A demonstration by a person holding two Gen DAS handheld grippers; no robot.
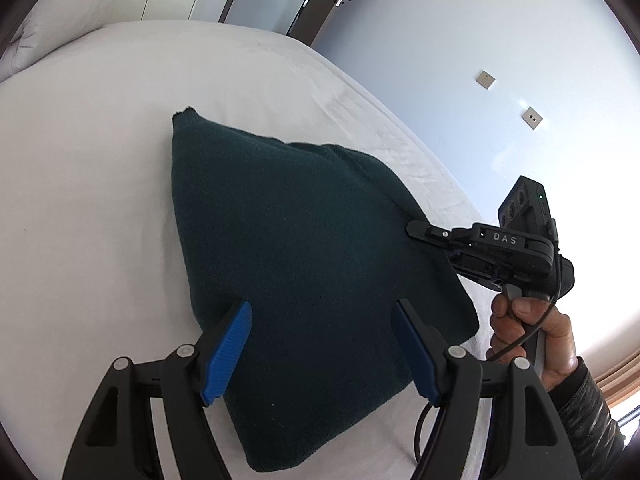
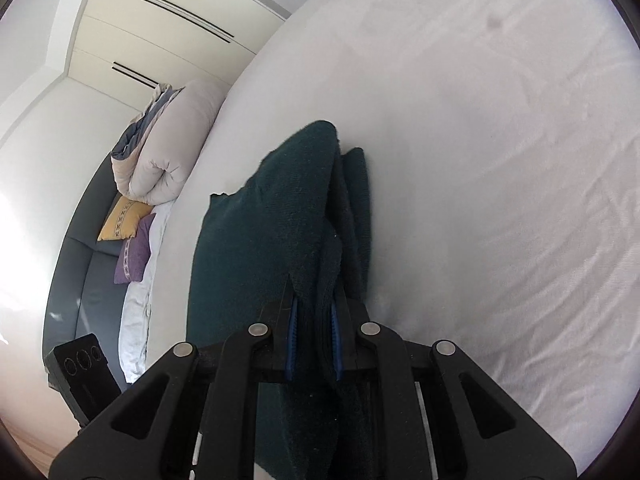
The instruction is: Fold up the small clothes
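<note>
On the white bed (image 1: 100, 200) lies a soft, limp green cloth (image 1: 300, 260); right gripper (image 2: 314, 344) pinches its edge, left gripper (image 1: 322, 350) gapes empty above its near corner, the next hold.

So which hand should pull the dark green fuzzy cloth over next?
Probably the right gripper: it's shut on the dark green fleece cloth. The left gripper hangs open above it, holding nothing.

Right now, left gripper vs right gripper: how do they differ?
The left gripper is open, fingers spread above the dark green cloth, gripping nothing. The right gripper is shut on a bunched edge of that cloth. Both have blue pads and black frames, over the white bed.
</note>
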